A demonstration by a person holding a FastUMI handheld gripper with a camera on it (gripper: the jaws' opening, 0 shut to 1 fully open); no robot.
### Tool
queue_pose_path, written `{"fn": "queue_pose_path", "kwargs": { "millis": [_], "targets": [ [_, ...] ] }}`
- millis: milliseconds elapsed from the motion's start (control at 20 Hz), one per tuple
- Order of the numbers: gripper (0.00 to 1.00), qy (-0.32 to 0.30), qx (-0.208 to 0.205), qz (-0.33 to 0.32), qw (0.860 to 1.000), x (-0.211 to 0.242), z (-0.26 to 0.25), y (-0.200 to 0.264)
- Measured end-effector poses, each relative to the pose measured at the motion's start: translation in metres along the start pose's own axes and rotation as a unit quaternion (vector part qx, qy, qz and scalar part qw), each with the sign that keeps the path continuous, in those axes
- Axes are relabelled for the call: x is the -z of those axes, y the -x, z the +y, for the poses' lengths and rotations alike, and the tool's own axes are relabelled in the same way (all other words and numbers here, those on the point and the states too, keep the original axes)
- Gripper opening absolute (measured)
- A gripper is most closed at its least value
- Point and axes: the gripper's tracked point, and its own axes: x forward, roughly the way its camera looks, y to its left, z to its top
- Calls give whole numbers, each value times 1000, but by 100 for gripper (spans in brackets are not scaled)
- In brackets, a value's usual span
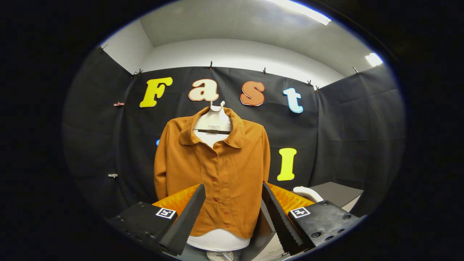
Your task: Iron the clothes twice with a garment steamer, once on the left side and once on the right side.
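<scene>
So around us: black cloth booth wall (344, 127) on three sides, pinned up w/ small clips (118, 104) along the top and a couple down the left side. White wall and ceiling above it, ceiling light strip (301, 11) on. Off to the right, beyond the right finger, there's a grey table (339, 194), and a white curved handle-looking thing (307, 193) pokes up just behind that finger. Prob the garment steamer, but most of it is hidden so we can't say for sure.

Nothing rly sits btwn us and the clothes. The orange shirt (214, 170) hangs straight ahead, dead centre, on a white mannequin torso (217, 239) w/ a white neck piece (214, 121) showing in the open collar. Shirt is buttoned down the front, sleeves hanging at the sides, hem ending above the white base of the torso. It's beyond the fingertips, not touching them; the button line falls right in the gap btwn the two fingers.

Our gripper (233, 190): fingers spread wide, holding nothing, touching nothing as far as we can see. Both fingers (188, 214) angle outward, the right one showing a toothed inner edge. Each finger base carries a small square marker tag (166, 213).
</scene>
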Motion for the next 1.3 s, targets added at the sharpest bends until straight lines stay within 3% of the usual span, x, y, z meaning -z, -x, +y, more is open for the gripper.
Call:
{"fn": "queue_pose_path", "kwargs": {
  "millis": [500,950,1300],
  "targets": [
    [98,-1,98,17,995,14,-94,-17],
    [98,2,106,27,994,35,-217,-89],
    [98,-33,106,71,991,76,-288,-138]
  ]
}}
